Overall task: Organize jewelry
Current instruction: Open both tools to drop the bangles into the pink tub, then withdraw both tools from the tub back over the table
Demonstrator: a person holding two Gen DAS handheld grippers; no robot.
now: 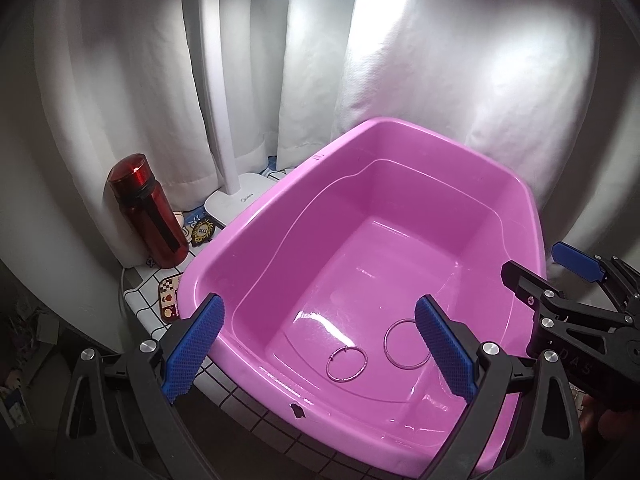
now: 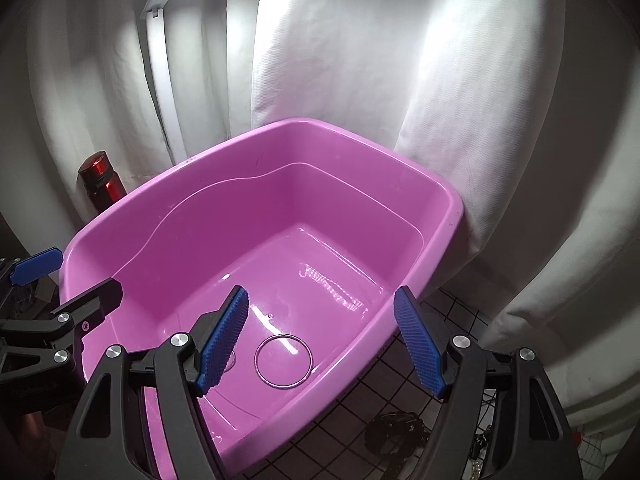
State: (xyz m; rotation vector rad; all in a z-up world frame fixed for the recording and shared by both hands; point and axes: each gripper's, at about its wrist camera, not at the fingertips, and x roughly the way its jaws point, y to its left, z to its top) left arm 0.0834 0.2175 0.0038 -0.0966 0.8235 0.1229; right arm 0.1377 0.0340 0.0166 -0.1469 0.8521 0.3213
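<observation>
The pink tub sits on a grid-patterned table cover and serves as the collection point for the jewelry. Two thin metal hoops lie flat on its floor near the front wall: the left hoop and the right hoop. They lie just beside each other but apart, so they are not tangled. In the right wrist view only one hoop shows in full; the other is mostly hidden behind the near blue pad.

The left gripper hangs above the front rim of the tub, angled downward. Its jaws stand very wide, and nothing sits between the pads or touches them. The right gripper hangs over the same rim at a similar downward angle. Its jaws are also apart, somewhat narrower, and equally empty. Both hoops rest on the tub floor, not in either tool.

The wide, empty jaws above resting hoops suggest that this pair counts as deposited. The smooth, walled tub probably keeps thin rings from rolling away.

A dark bundle on the table cover lies outside the tub at the lower right; what it is cannot be told. A red bottle and a white lamp base stand behind the tub, clear of the working area.
</observation>
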